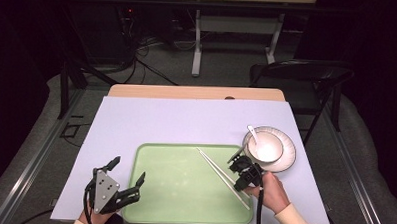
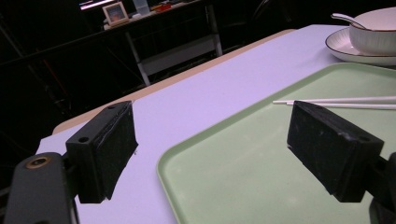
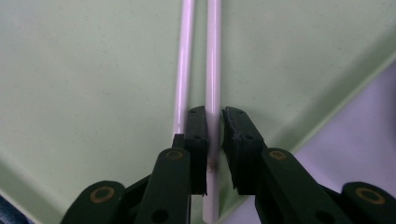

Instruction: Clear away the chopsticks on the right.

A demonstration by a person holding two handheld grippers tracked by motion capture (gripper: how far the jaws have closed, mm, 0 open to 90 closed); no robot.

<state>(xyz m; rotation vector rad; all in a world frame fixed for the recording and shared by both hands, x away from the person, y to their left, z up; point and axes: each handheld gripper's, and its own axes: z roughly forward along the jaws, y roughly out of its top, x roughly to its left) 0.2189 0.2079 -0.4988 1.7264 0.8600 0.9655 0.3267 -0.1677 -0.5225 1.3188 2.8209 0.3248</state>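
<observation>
Two white chopsticks (image 1: 219,173) lie side by side on the pale green tray (image 1: 173,191), slanting from its far middle to its near right corner. My right gripper (image 1: 238,182) points down at them near the tray's right edge. In the right gripper view one chopstick (image 3: 213,56) runs between the nearly closed jaws of the right gripper (image 3: 215,126) with a thin gap at one pad; the other chopstick (image 3: 186,56) lies just outside. The right gripper is open. My left gripper (image 1: 129,168) is wide open over the tray's left rim (image 2: 177,158), nothing in it.
A white bowl (image 1: 265,149) with a white spoon (image 1: 253,134) sits on a dark-rimmed plate (image 1: 287,155) right of the tray. All of it rests on a lilac mat (image 1: 186,121) covering the table. A black folding chair (image 1: 308,76) stands beyond the far right corner.
</observation>
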